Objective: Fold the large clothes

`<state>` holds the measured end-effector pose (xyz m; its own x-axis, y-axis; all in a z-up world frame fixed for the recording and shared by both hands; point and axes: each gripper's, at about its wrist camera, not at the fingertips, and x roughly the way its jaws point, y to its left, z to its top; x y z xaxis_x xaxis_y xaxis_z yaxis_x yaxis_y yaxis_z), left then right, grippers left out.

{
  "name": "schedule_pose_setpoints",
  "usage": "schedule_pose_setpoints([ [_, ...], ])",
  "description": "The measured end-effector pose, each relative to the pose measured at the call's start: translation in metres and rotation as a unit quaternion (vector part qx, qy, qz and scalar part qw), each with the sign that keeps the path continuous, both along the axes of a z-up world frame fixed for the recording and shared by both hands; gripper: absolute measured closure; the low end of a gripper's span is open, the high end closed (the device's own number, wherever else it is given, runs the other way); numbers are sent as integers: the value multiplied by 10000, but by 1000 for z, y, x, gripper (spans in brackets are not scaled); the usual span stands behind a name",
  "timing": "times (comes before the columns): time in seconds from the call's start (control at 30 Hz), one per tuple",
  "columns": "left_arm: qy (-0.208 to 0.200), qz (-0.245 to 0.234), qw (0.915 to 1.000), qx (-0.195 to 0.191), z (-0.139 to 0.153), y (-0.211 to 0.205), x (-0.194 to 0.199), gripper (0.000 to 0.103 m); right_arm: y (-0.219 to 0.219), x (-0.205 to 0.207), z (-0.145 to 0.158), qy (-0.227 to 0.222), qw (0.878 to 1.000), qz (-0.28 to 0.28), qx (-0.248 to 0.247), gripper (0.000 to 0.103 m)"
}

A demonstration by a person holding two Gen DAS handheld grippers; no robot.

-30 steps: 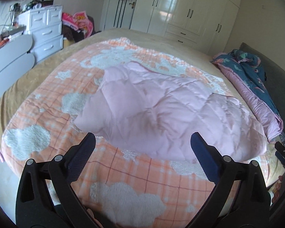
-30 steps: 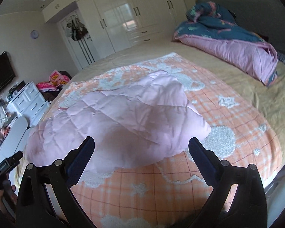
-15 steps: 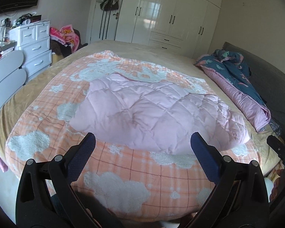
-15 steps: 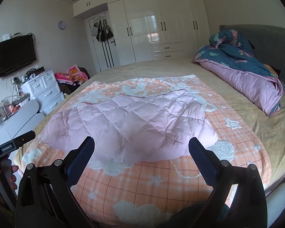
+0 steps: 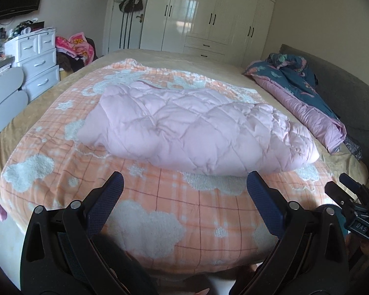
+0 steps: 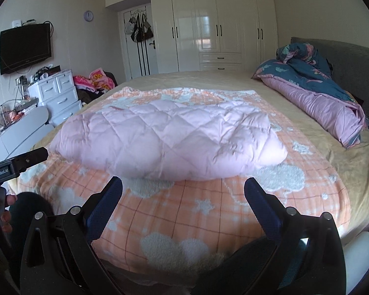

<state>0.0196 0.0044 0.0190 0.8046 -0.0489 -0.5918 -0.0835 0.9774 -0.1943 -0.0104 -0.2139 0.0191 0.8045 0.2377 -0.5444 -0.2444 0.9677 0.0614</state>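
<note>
Both claws have drawn back and levelled out since a second ago: the pink quilted jacket [image 5: 194, 127], which then filled the space just beyond the fingers, now lies farther off, with a wide band of blanket showing in front of it. More of the bedroom has come into sight too, including the wall-mounted television [image 6: 25, 46] and the full run of white wardrobes [image 6: 219, 27].

From largest to smallest: a wide bed [image 6: 351, 169] with a tan sheet takes up most of both views. Spread on it is an orange plaid blanket with white fleecy clouds [image 5: 160, 204]. The pink quilted jacket lies bunched in a long puffy mound across the middle of that blanket, folded over on itself. A rolled duvet, dark blue floral outside and mauve inside [image 6: 317, 93], lies along the grey headboard [image 6: 351, 59]. A white chest of drawers [image 5: 37, 59] stands by the left wall.

The left claw [image 5: 184, 198] hangs above the near edge of the blanket, its blue-padded fingers spread wide with nothing between them; the jacket lies beyond its tips, apart from them. The right claw [image 6: 183, 196] is likewise spread wide and empty, with the jacket just past its tips, not touching.
</note>
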Motion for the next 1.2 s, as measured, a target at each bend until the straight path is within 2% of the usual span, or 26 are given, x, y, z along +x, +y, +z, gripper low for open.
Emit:
schedule_pose_setpoints([
  [0.27,151,-77,9998,102,-11,-8,4,9,4,4,-8,72,10000,65,-3,4],
  [1.2,102,-67,9999,99,-3,-7,-2,9,6,0,-1,13,10000,81,-27,4],
])
